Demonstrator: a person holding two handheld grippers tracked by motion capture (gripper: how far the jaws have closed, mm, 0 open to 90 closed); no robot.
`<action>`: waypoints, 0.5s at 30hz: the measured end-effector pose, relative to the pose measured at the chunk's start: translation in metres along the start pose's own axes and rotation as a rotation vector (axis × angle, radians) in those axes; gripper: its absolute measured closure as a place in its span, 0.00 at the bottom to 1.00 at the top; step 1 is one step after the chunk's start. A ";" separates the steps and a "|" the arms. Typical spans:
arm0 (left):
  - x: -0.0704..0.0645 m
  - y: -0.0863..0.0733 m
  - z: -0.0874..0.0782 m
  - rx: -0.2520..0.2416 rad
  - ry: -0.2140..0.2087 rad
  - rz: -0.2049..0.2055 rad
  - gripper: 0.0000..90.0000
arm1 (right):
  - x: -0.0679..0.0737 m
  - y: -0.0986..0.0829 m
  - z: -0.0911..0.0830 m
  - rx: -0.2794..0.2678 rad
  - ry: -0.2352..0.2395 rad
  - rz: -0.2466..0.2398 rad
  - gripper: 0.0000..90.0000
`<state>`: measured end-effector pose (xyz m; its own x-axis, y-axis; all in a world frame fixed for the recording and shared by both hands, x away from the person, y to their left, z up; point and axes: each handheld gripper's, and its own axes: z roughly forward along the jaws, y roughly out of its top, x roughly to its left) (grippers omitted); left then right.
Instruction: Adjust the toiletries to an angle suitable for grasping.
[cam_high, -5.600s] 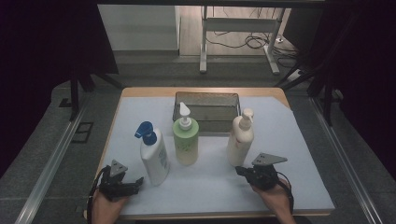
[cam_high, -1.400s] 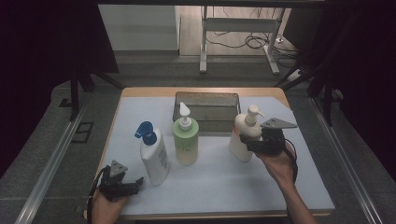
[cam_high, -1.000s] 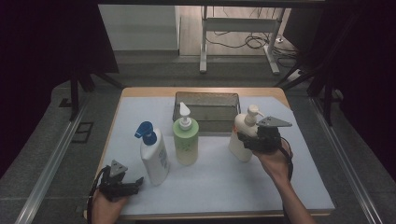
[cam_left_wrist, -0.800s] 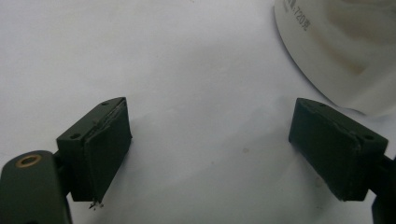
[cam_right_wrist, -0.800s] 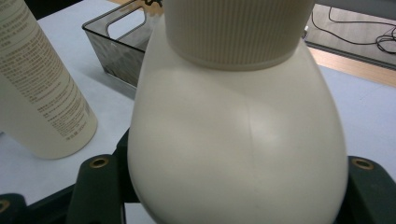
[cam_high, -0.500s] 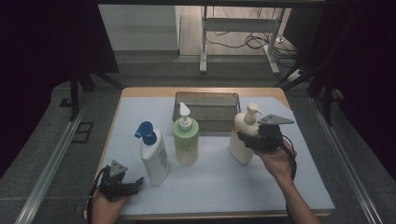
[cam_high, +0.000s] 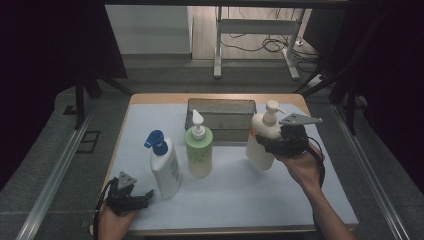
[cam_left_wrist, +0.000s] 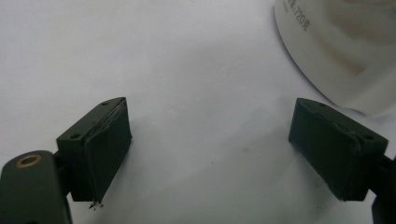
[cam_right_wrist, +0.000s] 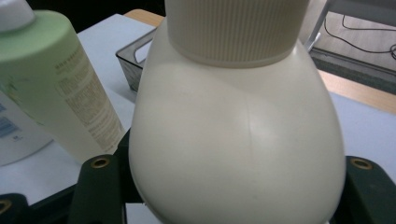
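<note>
A cream pump bottle (cam_high: 261, 142) leans a little at the right of the white mat, and my right gripper (cam_high: 270, 146) is shut on its lower body. In the right gripper view the cream bottle (cam_right_wrist: 238, 140) bulges between the two jaws of the right gripper (cam_right_wrist: 233, 191). A green pump bottle (cam_high: 199, 150) stands upright in the middle. Left of it stands a white bottle with a blue pump (cam_high: 165, 167). My left gripper (cam_high: 134, 197) rests open at the front left, just beside that white bottle's base (cam_left_wrist: 336, 46). Nothing lies between the jaws of the left gripper (cam_left_wrist: 215, 126).
A dark mesh tray (cam_high: 221, 107) sits at the back of the mat, behind the green and cream bottles. The green bottle (cam_right_wrist: 51, 79) and the tray's corner (cam_right_wrist: 135, 58) lie just beyond the held bottle. The wooden table edge (cam_high: 215, 97) borders the mat.
My right gripper has gone from the front right up to the cream bottle and shut on it. The bottle now leans slightly. The left gripper has stayed put.
</note>
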<state>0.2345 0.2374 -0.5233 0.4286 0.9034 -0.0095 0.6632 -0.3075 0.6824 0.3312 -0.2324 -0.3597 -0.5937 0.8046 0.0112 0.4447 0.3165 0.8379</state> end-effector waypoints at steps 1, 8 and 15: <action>0.000 0.000 0.000 0.001 0.000 0.001 0.14 | 0.001 0.003 -0.001 -0.004 0.001 -0.001 0.41; 0.000 0.000 0.000 0.000 0.000 0.000 0.14 | 0.005 0.023 -0.001 -0.020 0.016 -0.009 0.41; 0.000 0.000 0.000 0.000 0.000 0.000 0.14 | 0.011 0.041 0.009 -0.033 0.022 -0.016 0.41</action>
<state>0.2345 0.2374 -0.5233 0.4287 0.9034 -0.0099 0.6633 -0.3073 0.6824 0.3491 -0.2060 -0.3299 -0.6155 0.7881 0.0089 0.4124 0.3124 0.8557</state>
